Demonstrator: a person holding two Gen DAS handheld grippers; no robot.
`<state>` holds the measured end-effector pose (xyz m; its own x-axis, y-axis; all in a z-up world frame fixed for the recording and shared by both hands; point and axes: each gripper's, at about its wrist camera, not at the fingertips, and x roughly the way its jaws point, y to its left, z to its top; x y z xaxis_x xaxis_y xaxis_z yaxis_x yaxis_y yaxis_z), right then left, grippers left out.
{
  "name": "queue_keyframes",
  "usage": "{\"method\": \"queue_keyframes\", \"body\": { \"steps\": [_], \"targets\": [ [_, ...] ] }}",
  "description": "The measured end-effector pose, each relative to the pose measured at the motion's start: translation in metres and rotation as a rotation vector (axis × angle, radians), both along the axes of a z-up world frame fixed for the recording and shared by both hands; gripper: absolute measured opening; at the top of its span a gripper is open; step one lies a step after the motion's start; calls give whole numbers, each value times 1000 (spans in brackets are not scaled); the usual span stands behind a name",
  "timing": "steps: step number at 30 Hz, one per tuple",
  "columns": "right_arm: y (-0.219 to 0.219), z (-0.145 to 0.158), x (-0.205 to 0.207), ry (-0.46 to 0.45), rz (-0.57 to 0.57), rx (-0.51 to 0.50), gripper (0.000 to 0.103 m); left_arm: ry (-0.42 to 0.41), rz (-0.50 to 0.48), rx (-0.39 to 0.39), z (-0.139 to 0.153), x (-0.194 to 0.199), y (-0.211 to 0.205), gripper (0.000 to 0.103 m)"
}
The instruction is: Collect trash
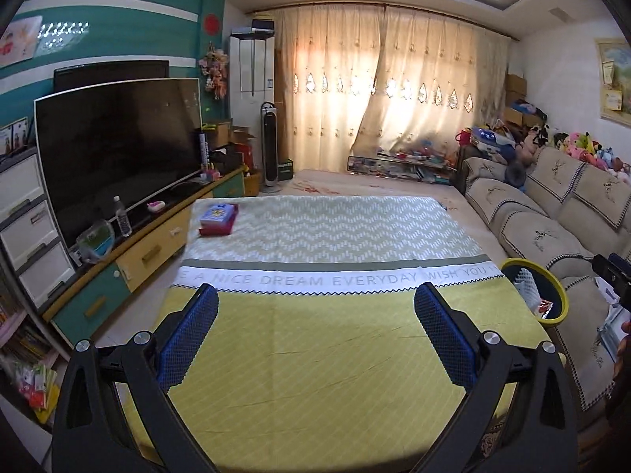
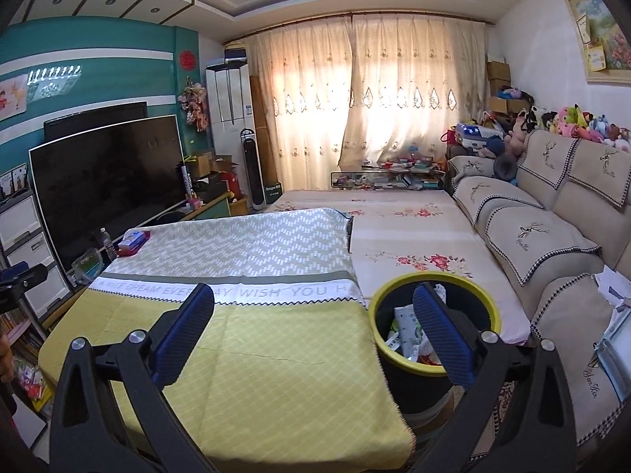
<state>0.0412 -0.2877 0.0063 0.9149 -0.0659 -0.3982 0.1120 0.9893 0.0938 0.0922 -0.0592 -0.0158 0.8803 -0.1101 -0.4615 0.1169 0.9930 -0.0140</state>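
While both tongs gape, wrappers (image 2: 406,331) fill the bin (image 2: 434,368).

Left gripper (image 1: 315,331): matte black plastic frame, two angled arms with triangular cut-outs, round silver screw heads at pivots. Fingers (image 1: 187,339) faced with blue pads, fine dimpled grid texture, rounded tips. Right gripper (image 2: 313,331): same build, black linkage arms, silver screws, blue textured pads (image 2: 443,335) on inner faces. Pads darker navy in shade. No markings or cables visible on either.
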Motion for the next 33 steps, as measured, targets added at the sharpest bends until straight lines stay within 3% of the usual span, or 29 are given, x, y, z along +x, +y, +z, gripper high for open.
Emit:
{"method": "queue_keyframes", "body": {
  "steps": [33],
  "targets": [
    [4,-8,-4,24,-20,-15,96,22,-24,-12,-9,-12,-23,98]
  ]
}}
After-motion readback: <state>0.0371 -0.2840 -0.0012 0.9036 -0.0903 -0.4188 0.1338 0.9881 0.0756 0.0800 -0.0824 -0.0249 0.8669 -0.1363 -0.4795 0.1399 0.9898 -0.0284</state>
